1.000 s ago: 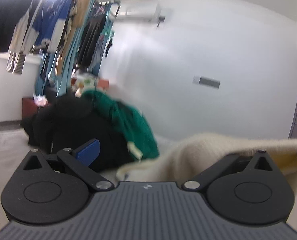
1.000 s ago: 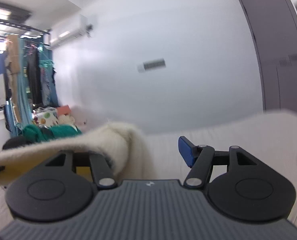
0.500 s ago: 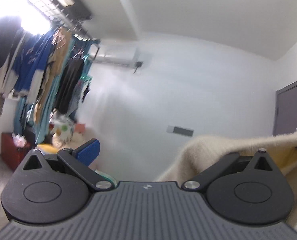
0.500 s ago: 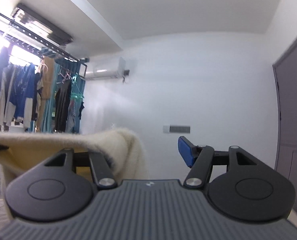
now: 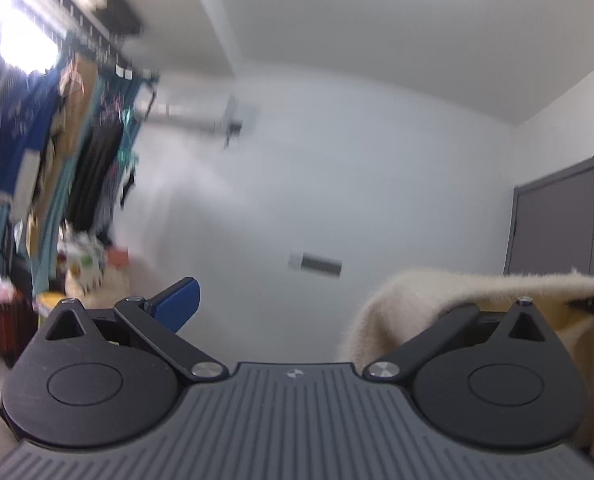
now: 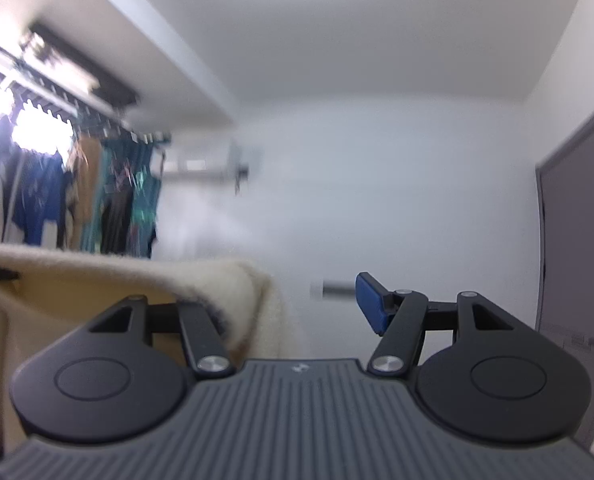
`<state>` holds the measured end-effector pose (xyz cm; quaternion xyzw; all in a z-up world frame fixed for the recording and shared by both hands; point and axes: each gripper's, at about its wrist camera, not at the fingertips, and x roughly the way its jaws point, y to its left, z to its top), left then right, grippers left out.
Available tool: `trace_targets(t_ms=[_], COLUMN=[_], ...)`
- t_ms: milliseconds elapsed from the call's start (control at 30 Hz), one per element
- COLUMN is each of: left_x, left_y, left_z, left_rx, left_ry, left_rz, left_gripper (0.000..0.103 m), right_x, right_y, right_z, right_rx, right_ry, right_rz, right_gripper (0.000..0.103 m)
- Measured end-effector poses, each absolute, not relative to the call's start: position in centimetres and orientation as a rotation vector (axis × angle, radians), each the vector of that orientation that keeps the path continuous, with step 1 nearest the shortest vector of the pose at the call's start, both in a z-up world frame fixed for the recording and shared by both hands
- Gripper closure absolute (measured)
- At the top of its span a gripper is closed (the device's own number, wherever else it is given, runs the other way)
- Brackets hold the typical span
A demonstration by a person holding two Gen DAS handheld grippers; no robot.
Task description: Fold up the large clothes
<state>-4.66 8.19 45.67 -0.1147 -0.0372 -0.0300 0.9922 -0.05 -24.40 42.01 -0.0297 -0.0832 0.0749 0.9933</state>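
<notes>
Both grippers are up near ceiling height, pointing roughly level at the far wall (image 5: 377, 184). The cream fleece garment (image 5: 425, 292) hangs between them — in the left wrist view it drapes over the right-hand finger and runs off the right edge; in the right wrist view it (image 6: 129, 276) drapes over the left-hand finger and runs off the left edge. So you have it stretched across, one top edge at each hand.

Step in hand, as I judge it: lift and spread, so the piece hangs flat before you lay it down. Keep the two hands level with each other and hold the top edge taut, not sagging. Let the weight pull out the creases. Lower it evenly; a tilt will skew the hem. The bulk below the hands is out of view, so you cannot check from here whether it hangs free of the surface below.

Left gripper (image 5: 317, 308): the blue pad (image 5: 179, 302) stands well apart from the other finger, which is buried under fleece. Whether the cloth is pinched or only draped over that finger, the views do not show.

Right gripper (image 6: 309, 304): its blue pad (image 6: 371, 302) stands clear, with bare wall showing between it and the fleece. Jaws about half spread, nothing pressed between them — the cloth seems to ride on the covered finger alone. That is a loose hold; move smoothly.

Hanging clothes (image 5: 57, 152) and a door (image 6: 573, 232) are well away.
</notes>
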Motion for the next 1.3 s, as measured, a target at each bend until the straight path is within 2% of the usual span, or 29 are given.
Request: trace_targets(t_ms=[167,467,600,800,900,1033,1133,1300], left_x=[5.5,32.1,45.2,60.8,65.2,69.5,71.6,72.6], left_y=[5.7,3.2,2.7,3.1,2.7,2.4,2.6,1.9], left_z=[39.4,26.2,15.7,-0.7,-6.8,-12.1,-14.2,-14.8], left_rx=[-0.205,-0.169,-0.168,-0.221,-0.207,-0.217,-0.224,-0.174], left_ry=[0.059,0.239,0.365,0.564,0.633,0.745,0.775,0.79], left_rz=[-0.046,-0.002,0.015,0.001,-0.011,-0.011,-0.015,-0.019], left_gripper=[0.0,0.0,0.0,0.0,0.0,0.0,0.0,0.0], right_x=[8.8,29.8,40.8,53.5,57.4,60.5,61.5,61.1], right_y=[-26.1,-27.7,-26.8,-26.1,-26.4,-26.4,-26.1,-25.3], right_z=[35.7,26.1,18.1,2.0,-4.9,-10.9,-13.6,-14.8], right_rx=[-0.052,-0.021,-0.006,-0.059,-0.077,-0.058,-0.007,0.017], right_ry=[0.003,0.158,0.243,0.422,0.481,0.578,0.624,0.6], right_rz=[0.107,0.009,-0.044,-0.068,-0.054,-0.055,-0.068,-0.092], right_gripper=[0.041,0.041,0.042,0.043,0.042,0.042,0.039,0.032])
